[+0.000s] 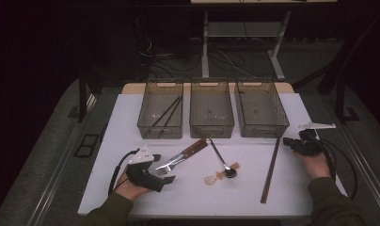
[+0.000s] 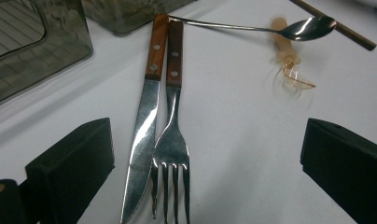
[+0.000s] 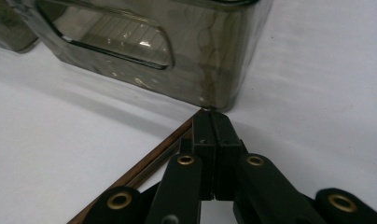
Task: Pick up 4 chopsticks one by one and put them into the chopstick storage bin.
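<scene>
Three bins in a row at the table's (image 1: 108, 188) far side: left bin (image 1: 160, 108) holding two chopsticks (image 1: 167, 112), middle bin (image 1: 211, 108), right bin (image 1: 261, 108). Before them, knife (image 2: 142, 140) and fork (image 2: 171, 135) side by side at left; spoon (image 1: 222, 160) crossing a scoop (image 1: 215, 178) mid-table; another chopstick pair (image 1: 271, 169) at right.

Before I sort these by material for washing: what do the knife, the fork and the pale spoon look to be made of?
Knife and fork: bright metal, likely polished steel, mirror reflections on blade and tines; handles look like varnished reddish wood with metal rivets. Pale spoon: translucent amber, probably plastic, since the white table shows through it. It lies under the metal spoon.
</scene>
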Tool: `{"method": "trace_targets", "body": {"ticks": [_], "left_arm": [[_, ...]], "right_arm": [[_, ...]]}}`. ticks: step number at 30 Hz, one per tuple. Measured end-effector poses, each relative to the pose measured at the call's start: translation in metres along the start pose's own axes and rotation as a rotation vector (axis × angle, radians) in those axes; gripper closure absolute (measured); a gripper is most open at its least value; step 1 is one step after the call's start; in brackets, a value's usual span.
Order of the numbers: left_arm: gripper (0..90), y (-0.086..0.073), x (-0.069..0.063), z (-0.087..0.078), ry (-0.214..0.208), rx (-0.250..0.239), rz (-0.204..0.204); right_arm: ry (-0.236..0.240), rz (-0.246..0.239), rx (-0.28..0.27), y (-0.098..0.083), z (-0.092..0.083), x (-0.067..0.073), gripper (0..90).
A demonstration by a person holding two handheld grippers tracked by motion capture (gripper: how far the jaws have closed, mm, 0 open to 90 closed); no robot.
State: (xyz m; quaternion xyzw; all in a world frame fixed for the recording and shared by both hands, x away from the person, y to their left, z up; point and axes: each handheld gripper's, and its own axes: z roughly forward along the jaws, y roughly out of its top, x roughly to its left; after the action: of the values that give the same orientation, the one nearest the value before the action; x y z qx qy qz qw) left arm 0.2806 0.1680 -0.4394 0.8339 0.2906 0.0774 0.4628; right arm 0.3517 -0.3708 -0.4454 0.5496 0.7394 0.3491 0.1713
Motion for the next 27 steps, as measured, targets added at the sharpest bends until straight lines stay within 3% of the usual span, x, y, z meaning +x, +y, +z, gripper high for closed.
{"method": "trace_targets", "body": {"ticks": [9, 20, 27], "left_arm": [[1.3, 0.000, 0.000, 0.001, 0.000, 0.012, 0.001], [1.3, -0.001, 0.000, 0.003, -0.003, 0.024, 0.002], [1.3, -0.001, 0.000, 0.003, -0.001, 0.026, -0.003]], "right_arm": [[-0.008, -0.007, 0.029, 0.001, 0.013, -0.002, 89.5], [0.004, -0.014, 0.029, 0.002, 0.015, 0.000, 89.5], [0.009, -0.046, 0.028, 0.005, 0.019, 0.006, 89.5]]}}
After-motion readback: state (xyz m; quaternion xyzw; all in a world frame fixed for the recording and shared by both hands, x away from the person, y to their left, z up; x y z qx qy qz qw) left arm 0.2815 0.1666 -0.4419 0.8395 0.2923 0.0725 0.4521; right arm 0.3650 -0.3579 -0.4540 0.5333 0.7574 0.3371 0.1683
